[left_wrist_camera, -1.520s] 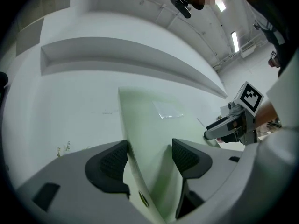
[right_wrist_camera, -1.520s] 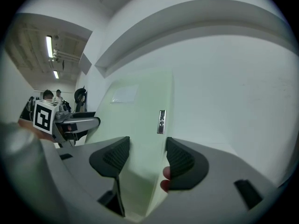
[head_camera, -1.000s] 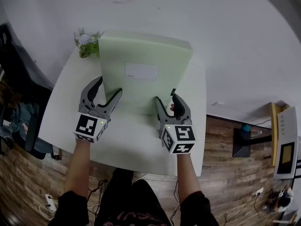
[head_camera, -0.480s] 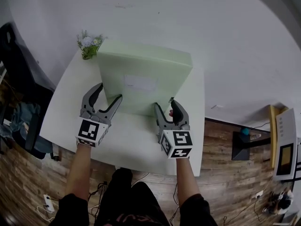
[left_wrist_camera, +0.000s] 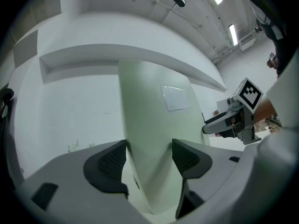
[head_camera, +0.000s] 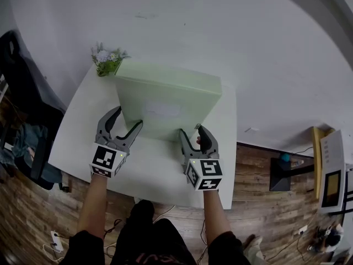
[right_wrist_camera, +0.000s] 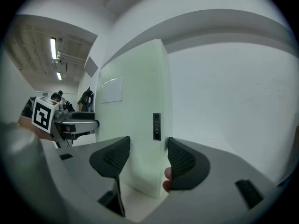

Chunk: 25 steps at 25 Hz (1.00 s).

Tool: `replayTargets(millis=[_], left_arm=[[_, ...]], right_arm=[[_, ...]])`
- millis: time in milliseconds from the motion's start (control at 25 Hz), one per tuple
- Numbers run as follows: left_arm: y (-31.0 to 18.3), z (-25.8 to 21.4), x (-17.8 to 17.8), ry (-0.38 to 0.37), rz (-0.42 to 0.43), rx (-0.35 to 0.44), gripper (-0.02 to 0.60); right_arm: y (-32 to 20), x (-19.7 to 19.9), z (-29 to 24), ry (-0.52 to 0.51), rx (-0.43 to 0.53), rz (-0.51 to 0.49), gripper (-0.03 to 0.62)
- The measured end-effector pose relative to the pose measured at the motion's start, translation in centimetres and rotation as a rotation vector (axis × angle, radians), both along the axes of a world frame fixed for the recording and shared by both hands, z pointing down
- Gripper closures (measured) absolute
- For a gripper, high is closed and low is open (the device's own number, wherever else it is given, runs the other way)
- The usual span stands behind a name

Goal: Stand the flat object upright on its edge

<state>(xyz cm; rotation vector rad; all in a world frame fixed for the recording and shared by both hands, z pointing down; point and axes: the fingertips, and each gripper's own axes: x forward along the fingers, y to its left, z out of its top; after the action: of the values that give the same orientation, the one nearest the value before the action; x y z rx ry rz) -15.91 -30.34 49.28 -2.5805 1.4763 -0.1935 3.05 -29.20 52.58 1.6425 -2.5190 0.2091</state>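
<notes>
A thick pale green foam slab [head_camera: 165, 101] stands on its lower edge on the white table [head_camera: 149, 170], with a white label [head_camera: 162, 110] on the face toward me. My left gripper [head_camera: 126, 118] is shut on the slab's lower left corner, and the slab [left_wrist_camera: 154, 139] fills the gap between its pads. My right gripper [head_camera: 191, 131] is shut on the lower right corner, where the slab [right_wrist_camera: 135, 125] sits between both pads beside a small black tag [right_wrist_camera: 157, 126]. The slab leans slightly toward the wall.
A small pot of flowers [head_camera: 107, 59] stands at the table's far left corner, close to the slab's top edge. The white wall [head_camera: 220, 32] rises right behind the table. A dark chair [head_camera: 22, 93] is at the left, wooden floor [head_camera: 276, 214] around.
The slab has tipped up further toward upright, showing less of its face and more of its top edge. Both grippers moved slightly nearer me while still holding its lower corners.
</notes>
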Motion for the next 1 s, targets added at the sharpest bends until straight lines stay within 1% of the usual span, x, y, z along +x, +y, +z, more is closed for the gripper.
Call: replayTargets(millis=[360, 480, 560, 760, 960, 1000], left_arm=[[1.1, -0.2, -0.2, 0.02, 0.006, -0.03, 0.27], [1.7, -0.6, -0.4, 0.02, -0.002, -0.035, 0.27], [2.2, -1.0, -0.8, 0.033, -0.016, -0.039, 0.27], [4.6, -3.1, -0.9, 0.062, -0.048, -0.048, 0.27], [7.6, -5.2, 0.0, 0.063, -0.061, -0.078, 0.273], [8.2, -5.5, 0.3, 0.061, -0.061, -0.084, 0.279]], right_arm=[[0.8, 0.3, 0.0, -0.009, -0.014, 0.022, 0.335], [1.4, 0.7, -0.6, -0.022, -0.015, 0.03, 0.335], [1.9, 0.9, -1.0, -0.026, -0.017, 0.034, 0.335], [4.2, 2.1, -2.7, -0.054, -0.037, 0.049, 0.335], [6.9, 2.7, -4.9, -0.067, -0.057, 0.049, 0.337], [7.5, 2.9, -5.3, -0.07, -0.059, 0.053, 0.356]])
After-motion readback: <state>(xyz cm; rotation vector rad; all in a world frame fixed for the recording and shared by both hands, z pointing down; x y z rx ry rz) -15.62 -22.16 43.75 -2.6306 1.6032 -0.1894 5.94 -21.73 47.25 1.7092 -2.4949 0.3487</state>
